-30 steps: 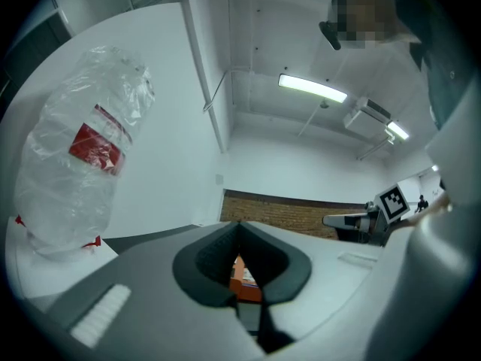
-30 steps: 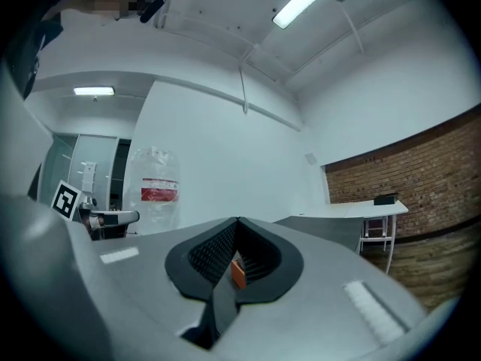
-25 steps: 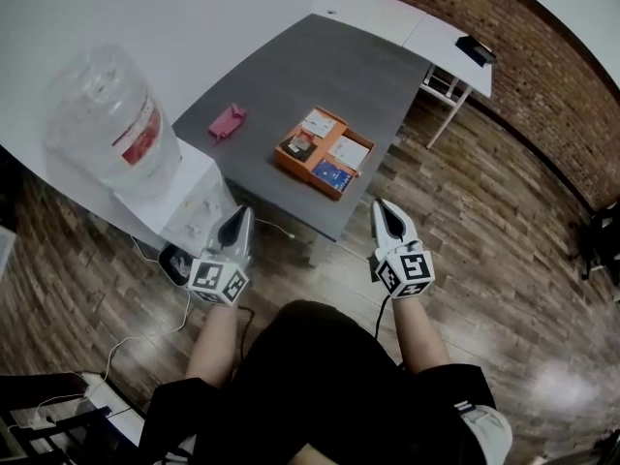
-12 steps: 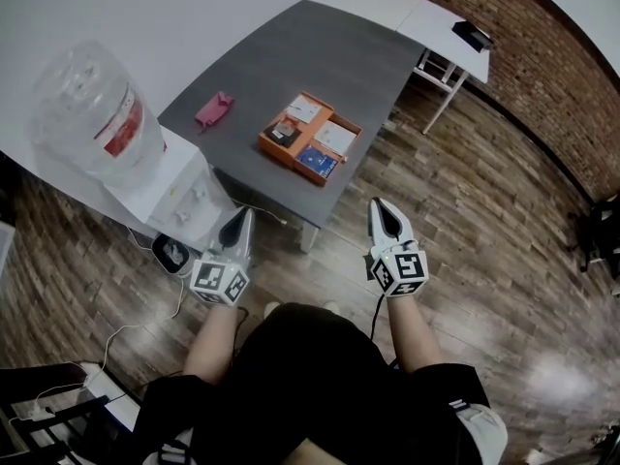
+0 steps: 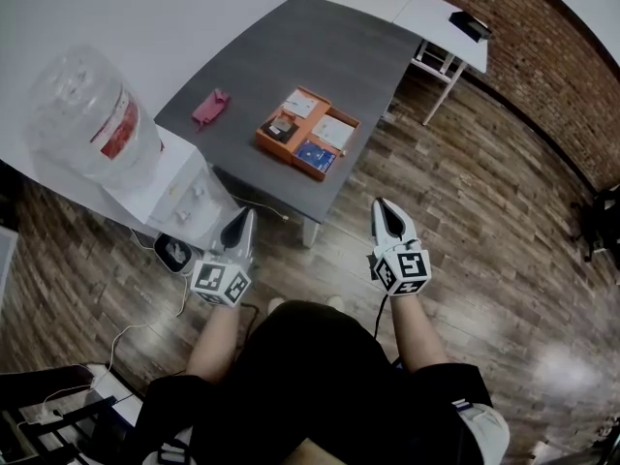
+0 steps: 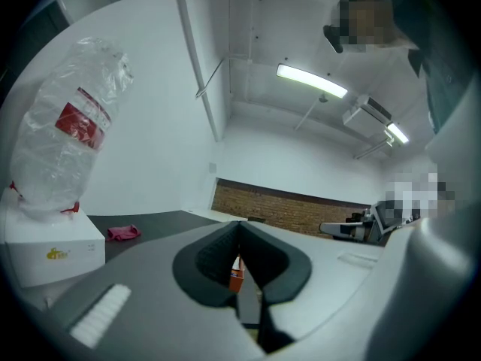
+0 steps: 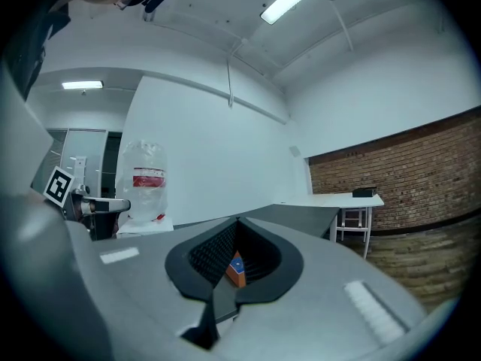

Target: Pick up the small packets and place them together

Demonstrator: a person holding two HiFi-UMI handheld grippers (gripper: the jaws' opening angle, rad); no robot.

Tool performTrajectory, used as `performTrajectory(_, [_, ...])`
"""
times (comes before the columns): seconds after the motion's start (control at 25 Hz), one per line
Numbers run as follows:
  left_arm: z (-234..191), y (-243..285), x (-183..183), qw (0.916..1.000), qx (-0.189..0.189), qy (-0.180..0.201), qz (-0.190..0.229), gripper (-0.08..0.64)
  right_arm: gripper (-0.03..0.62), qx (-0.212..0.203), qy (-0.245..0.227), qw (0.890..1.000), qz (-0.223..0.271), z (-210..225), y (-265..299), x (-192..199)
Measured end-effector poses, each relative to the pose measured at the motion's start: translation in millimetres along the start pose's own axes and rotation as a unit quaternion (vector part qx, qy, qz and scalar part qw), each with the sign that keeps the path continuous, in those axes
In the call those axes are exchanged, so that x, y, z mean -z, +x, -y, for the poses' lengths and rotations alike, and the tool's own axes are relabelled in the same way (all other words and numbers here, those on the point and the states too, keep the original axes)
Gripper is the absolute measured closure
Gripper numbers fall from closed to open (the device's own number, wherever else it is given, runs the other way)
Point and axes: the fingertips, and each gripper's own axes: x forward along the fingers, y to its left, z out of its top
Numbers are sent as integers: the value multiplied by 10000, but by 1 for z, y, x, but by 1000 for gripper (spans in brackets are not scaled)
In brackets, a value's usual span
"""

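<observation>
Judging by looks, packets (image 5: 334, 132) are light, flimsy: pinch an edge. Your left gripper (image 5: 249, 213), right gripper (image 5: 380, 205): shut, empty.

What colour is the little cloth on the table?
The cloth is pink; the head view shows it best.

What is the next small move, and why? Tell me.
Probably step toward the gray table: the left gripper and right gripper, both shut and empty, hang over the floor, short of the orange tray holding the packets.
</observation>
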Motion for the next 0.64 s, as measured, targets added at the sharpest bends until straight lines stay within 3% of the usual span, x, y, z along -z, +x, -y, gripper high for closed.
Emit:
performTrajectory(0.28, [2,6,1,9999,112,43,-54,560,591,-114,-402,9991,-43,-4,4,-5])
performTrajectory(0.64, [-3,13,8,9998,116,44,-173,560,592,-137,-445,9989,-104,-2,15,-4])
